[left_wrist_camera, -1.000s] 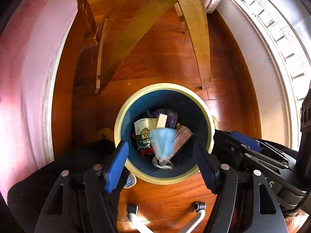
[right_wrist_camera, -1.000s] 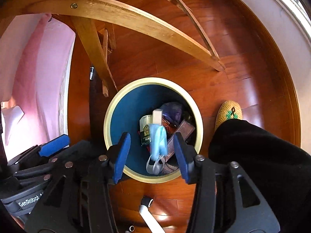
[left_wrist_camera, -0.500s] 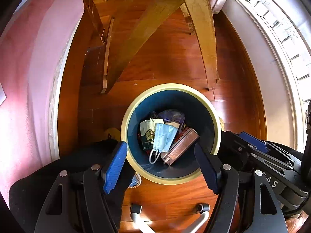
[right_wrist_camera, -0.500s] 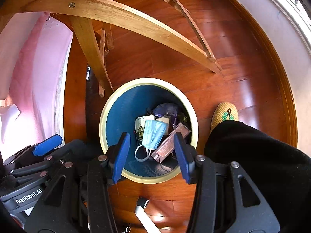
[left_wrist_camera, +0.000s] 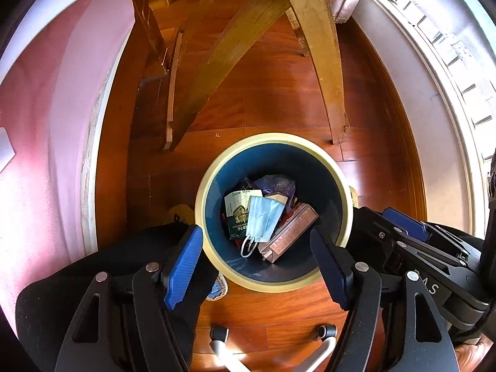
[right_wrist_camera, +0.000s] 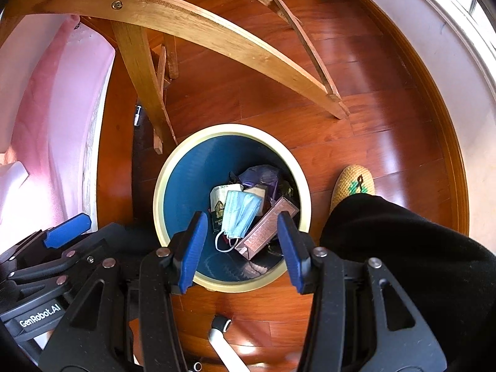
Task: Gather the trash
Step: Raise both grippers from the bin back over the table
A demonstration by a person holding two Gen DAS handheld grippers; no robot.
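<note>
bin: blue inside, pale rim, standing on the wood floor just past the feet of a wooden frame
mask: pale blue, lying inside the bin on top of the other rubbish, its white ear loop trailing toward the near wall
mask's long axis: runs from the near side of the bin up toward the far side, tipped a little to the right in both views
other rubbish: a green-and-white packet under the mask's left edge, a brown box leaning against its right edge, a purple wrapper behind
left claw: released, jaws wide apart with nothing between the pads, pointing nearly straight down over the near rim
right claw: released, jaws narrower than the left's, nothing held, also pointing down
which way the mask lies: below and slightly ahead of both claws, down in the bin and well apart from the pads
nearer hand: likely the right; the mask sits centred in its gap, while in the left view the right claw's body hangs beside the bin's right rim
task stage: the mask looks delivered; I judge both hands free to go for the next piece
next piece: none shows on the floor in either view; only a slipper and dark trouser legs beside the bin
risk: lifting away carelessly could clip the rim or the frame's feet
</note>
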